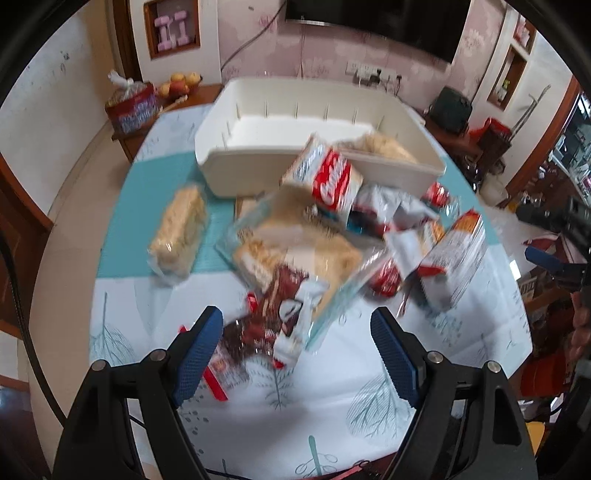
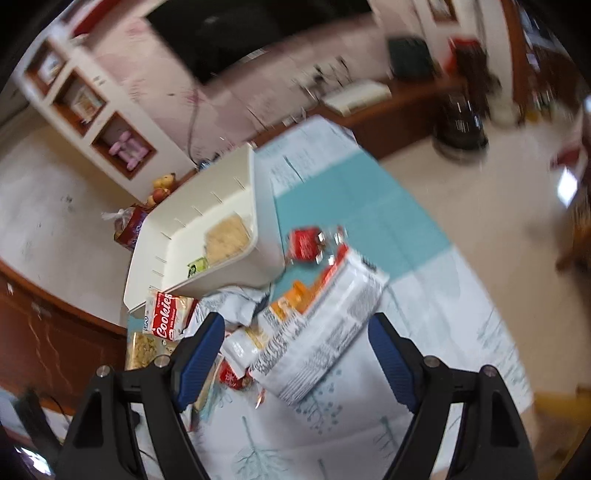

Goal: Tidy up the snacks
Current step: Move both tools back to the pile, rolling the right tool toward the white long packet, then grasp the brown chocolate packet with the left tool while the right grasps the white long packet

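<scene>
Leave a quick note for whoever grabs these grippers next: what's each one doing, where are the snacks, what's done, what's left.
Left hand-held gripper: open, empty, above the near edge of the snack pile.
Right hand-held gripper: open, empty, over the large white packet.
White bin: at the back of the table, holding one pale crumbly pack and something small and green.
Left: the Cookies pack, red wrappers, and the lone pale pack left of the pile.

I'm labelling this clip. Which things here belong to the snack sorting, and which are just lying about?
Job:
bin
Cookies pack
puffed-rice bar
white bag
red pouch
left tongs, open
right tongs, open

Lying about:
fruit
dumbbells
TV
tied bag
</scene>
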Tool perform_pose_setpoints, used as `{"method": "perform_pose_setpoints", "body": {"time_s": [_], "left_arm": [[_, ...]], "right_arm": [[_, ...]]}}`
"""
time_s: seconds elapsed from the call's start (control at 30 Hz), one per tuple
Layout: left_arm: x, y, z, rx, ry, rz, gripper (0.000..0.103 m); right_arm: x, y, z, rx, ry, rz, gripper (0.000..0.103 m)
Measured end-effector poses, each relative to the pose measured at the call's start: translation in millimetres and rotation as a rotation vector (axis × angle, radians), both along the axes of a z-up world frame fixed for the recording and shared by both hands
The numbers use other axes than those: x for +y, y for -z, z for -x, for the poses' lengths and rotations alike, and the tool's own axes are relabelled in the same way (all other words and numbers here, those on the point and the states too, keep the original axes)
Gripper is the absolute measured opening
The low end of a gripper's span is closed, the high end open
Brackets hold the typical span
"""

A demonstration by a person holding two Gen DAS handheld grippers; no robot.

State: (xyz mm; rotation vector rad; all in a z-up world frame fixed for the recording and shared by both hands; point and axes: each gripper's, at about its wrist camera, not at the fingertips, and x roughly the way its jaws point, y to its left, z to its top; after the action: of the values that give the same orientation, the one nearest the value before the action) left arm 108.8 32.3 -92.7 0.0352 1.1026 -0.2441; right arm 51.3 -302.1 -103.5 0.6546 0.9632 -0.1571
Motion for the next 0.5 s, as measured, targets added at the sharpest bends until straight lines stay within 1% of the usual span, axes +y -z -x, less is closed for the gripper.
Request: {"method": "perform_pose_setpoints", "body": {"time_s": [0.03,0.37,0.5], "left_arm": [[-0.2,4.7,-0.1,0.009,0.002,-0.005,0.081],[-4.0,45.5,-18.6,0.083,0.019,-0.042,0.081],[-6.6,54.1,-24.1,0.097,0.033,-0.039,0.078]], "right_arm": [[-1.9,6.4,-1.8,0.015,0.007,-0.031,0.081],[-9.7,49.5,-18.4,0.132,0.051,-0.186,0.081],[-12.9,63.4,-24.8,0.169,0.076,-0.210,0.081]]}}
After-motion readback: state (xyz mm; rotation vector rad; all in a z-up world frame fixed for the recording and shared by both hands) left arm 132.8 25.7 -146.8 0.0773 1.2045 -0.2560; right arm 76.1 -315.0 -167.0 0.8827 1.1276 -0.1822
